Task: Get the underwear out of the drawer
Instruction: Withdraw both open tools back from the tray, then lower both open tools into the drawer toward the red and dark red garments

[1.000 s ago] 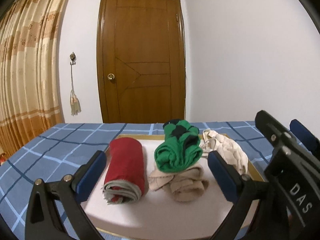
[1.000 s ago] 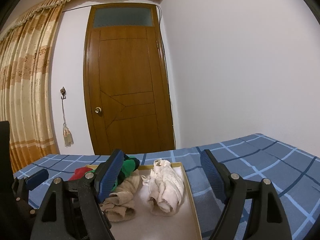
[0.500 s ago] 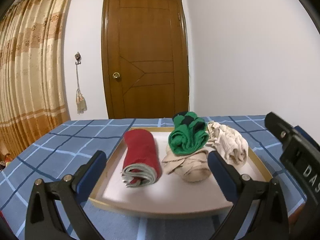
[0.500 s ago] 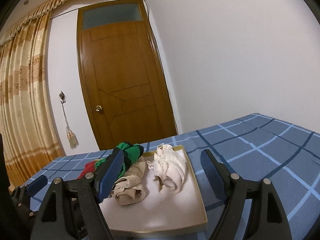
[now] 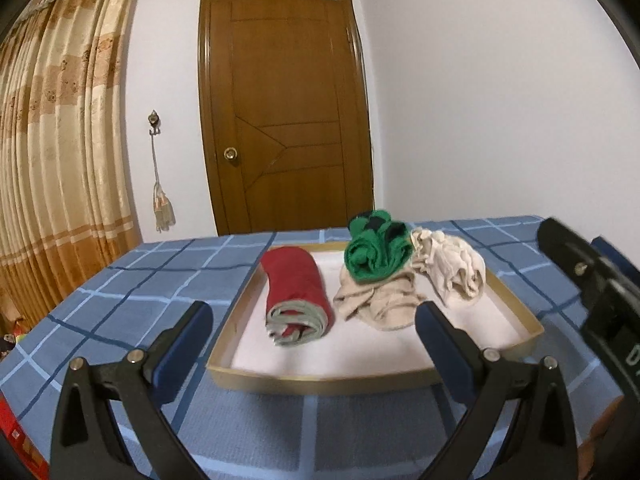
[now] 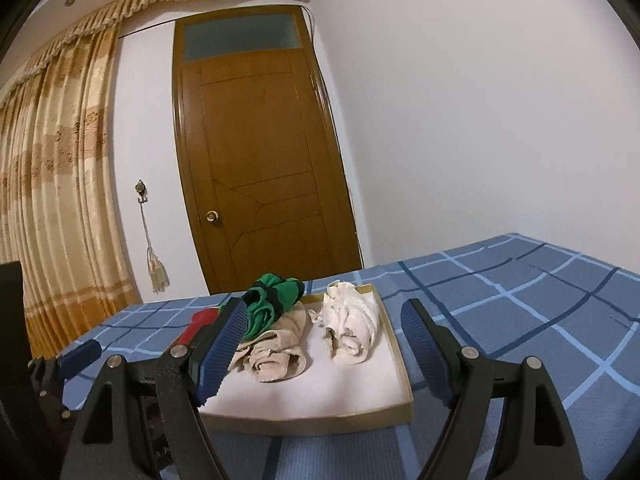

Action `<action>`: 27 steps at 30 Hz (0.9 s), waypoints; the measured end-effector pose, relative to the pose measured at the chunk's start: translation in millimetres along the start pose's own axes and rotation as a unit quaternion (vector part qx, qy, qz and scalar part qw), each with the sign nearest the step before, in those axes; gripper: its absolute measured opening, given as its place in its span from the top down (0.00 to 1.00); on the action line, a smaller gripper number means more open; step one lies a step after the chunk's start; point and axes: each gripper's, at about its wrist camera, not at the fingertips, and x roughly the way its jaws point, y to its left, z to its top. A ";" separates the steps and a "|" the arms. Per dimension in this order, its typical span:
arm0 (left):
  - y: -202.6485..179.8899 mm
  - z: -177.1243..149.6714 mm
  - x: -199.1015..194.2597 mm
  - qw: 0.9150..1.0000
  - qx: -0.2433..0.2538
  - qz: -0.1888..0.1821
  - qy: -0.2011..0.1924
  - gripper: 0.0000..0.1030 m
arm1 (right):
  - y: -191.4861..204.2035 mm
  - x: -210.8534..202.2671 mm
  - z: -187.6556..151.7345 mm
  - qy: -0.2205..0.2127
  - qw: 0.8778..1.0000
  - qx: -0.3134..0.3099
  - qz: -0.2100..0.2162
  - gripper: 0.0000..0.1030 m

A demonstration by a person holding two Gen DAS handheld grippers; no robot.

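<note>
A shallow wooden drawer tray (image 5: pixel 320 382) (image 6: pixel 394 344) with a white floor lies on the blue checked bed. In it are a rolled red piece of underwear (image 5: pixel 298 294) (image 6: pixel 198 322), a beige one (image 5: pixel 384 300) (image 6: pixel 276 354) with a green roll (image 5: pixel 374 252) (image 6: pixel 272 300) on top, and a cream one (image 5: pixel 452 266) (image 6: pixel 352 326). My left gripper (image 5: pixel 314 346) is open, short of the tray's near rim, nothing between its fingers. My right gripper (image 6: pixel 324 346) is open too, low at the near rim. It shows at the right edge of the left wrist view.
The blue checked bedspread (image 5: pixel 132 296) (image 6: pixel 520 308) spreads to both sides of the tray. Behind the bed stand a brown wooden door (image 5: pixel 286 112) (image 6: pixel 260 152), a white wall and a tan curtain (image 5: pixel 52 168) (image 6: pixel 52 200) at the left.
Both grippers have drawn back from the tray toward me. The tray's near rim now shows in front of both, and the clothes look farther off. Nothing in the tray has moved.
</note>
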 end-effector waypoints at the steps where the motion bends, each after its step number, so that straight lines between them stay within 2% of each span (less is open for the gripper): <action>1: -0.5 -6.4 0.7 1.000 0.008 0.003 0.007 0.00 | 0.7 -4.7 -1.2 -0.005 1.000 -0.005 0.000 0.21; 3: -2.4 -18.5 3.5 0.999 0.027 0.006 0.034 0.01 | 1.3 -10.7 -4.8 -0.001 1.000 -0.015 -0.001 0.21; 5: 0.6 -28.9 1.9 0.998 0.029 -0.005 0.056 0.01 | -1.1 -14.2 -8.3 0.011 1.000 -0.010 0.006 0.21; 9: 18.8 -38.1 -17.5 0.997 -0.005 -0.029 0.066 0.01 | -10.1 -28.0 -16.7 0.035 0.999 0.014 0.019 0.21; 15: 37.6 -44.9 -42.5 0.995 -0.009 -0.036 0.090 0.01 | -19.7 -55.6 -30.1 0.072 0.996 0.033 0.035 0.21; 18: 44.6 -54.3 -50.8 0.992 -0.007 -0.046 0.121 0.01 | -18.9 -72.2 -38.8 0.102 0.994 0.021 0.040 0.21; 23: 50.1 -81.4 -60.9 0.981 -0.002 -0.069 0.181 0.01 | -18.7 -94.0 -57.2 0.154 0.987 0.010 0.051 0.21; 27: 52.7 -101.2 -73.3 0.975 0.010 -0.077 0.206 0.01 | -21.2 -106.4 -73.5 0.190 0.980 0.007 0.052 0.21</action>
